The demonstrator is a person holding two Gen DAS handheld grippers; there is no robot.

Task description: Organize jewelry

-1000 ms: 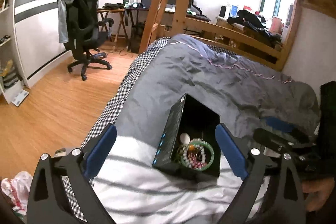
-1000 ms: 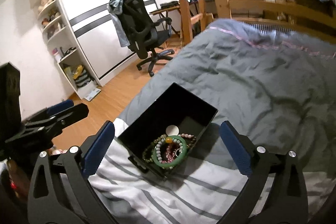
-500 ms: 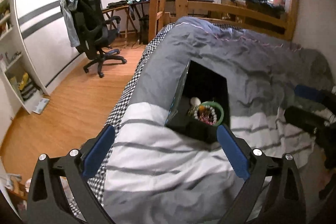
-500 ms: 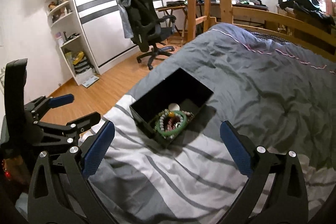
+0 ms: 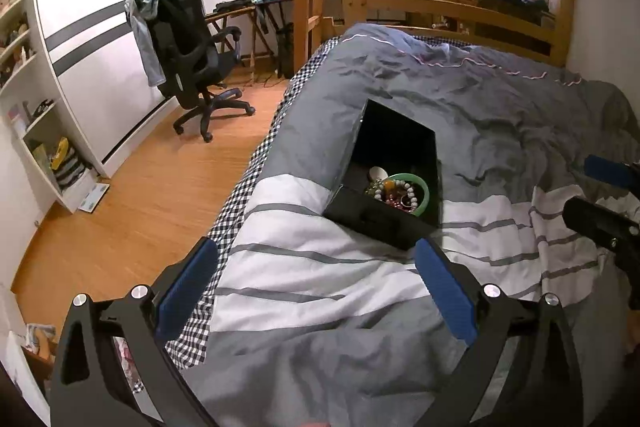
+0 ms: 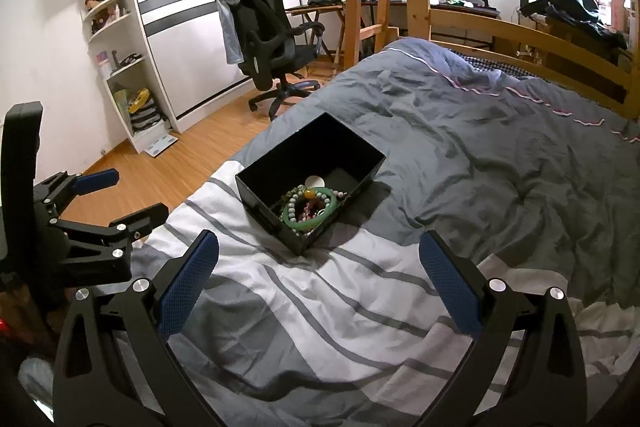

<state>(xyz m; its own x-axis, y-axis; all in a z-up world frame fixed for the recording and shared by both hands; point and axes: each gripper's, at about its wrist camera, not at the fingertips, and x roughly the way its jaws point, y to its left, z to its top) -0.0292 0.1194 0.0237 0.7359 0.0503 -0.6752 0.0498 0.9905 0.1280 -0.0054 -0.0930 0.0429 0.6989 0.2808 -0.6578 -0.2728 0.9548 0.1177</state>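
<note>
Both grippers, left gripper (image 5: 316, 283) and right gripper (image 6: 318, 275), hover spread wide and empty above the bed (image 6: 500, 155); black box (image 6: 256, 183) holds the green bangle (image 6: 329, 213) and tangled beads — approach slowly, one piece only.

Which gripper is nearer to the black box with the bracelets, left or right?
Hard to tell; roughly equal. The left gripper and the right gripper both hang open, short of the black box, touching nothing.
</note>
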